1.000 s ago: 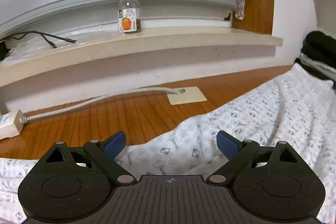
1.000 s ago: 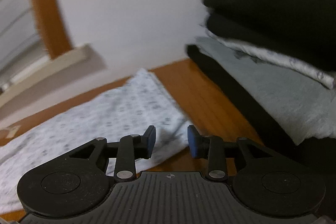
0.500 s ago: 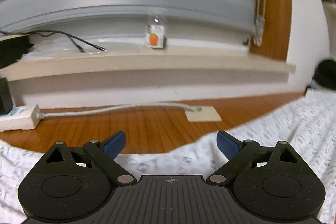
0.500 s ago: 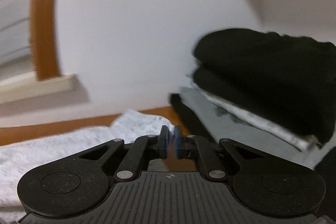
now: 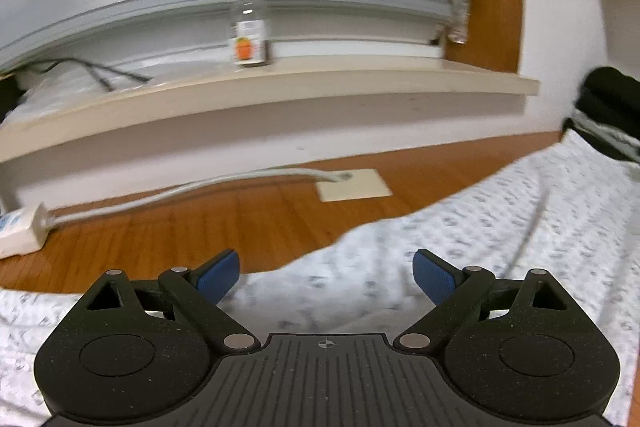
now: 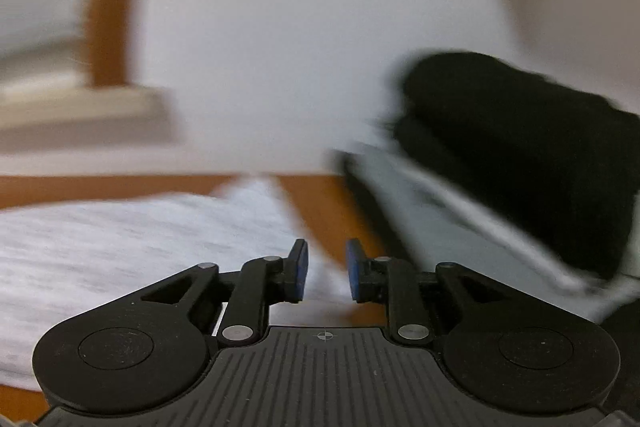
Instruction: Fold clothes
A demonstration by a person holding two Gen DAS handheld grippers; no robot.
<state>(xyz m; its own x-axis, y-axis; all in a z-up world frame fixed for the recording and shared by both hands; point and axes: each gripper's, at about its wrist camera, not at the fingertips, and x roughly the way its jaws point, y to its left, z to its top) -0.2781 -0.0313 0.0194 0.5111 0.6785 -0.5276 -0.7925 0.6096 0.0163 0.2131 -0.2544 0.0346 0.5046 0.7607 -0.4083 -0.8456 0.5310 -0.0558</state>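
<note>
The right gripper (image 6: 324, 269), whose blue pads were pressed together half a second ago at the corner of the white patterned cotton garment (image 6: 132, 239), now has them parted by a narrow gap with nothing between them. The cloth corner lies flat on the wooden floor (image 6: 324, 195) just past the tips, at about 11 o'clock in the right wrist view. By my reading that corner has just been let go, so one pull or fold on that side is done and this hand is free.

The left gripper (image 5: 326, 277) is spread wide and empty, as it was a second ago. It hovers over the near edge of the same garment (image 5: 500, 227), which spreads from 6 toward 3 o'clock.

A stack of folded black and grey clothes (image 6: 520, 163) sits at 2 o'clock from the right gripper, close to the loose corner, and could catch a wide sweep. In the left view, a white cable (image 5: 180, 193) runs across the floor at 10 o'clock to a pale floor plate (image 5: 354, 185) at 12, both clear of the cloth. A clear plastic bottle with an orange label (image 5: 250, 35) stands on the beige stone sill (image 5: 280, 87) beyond.
</note>
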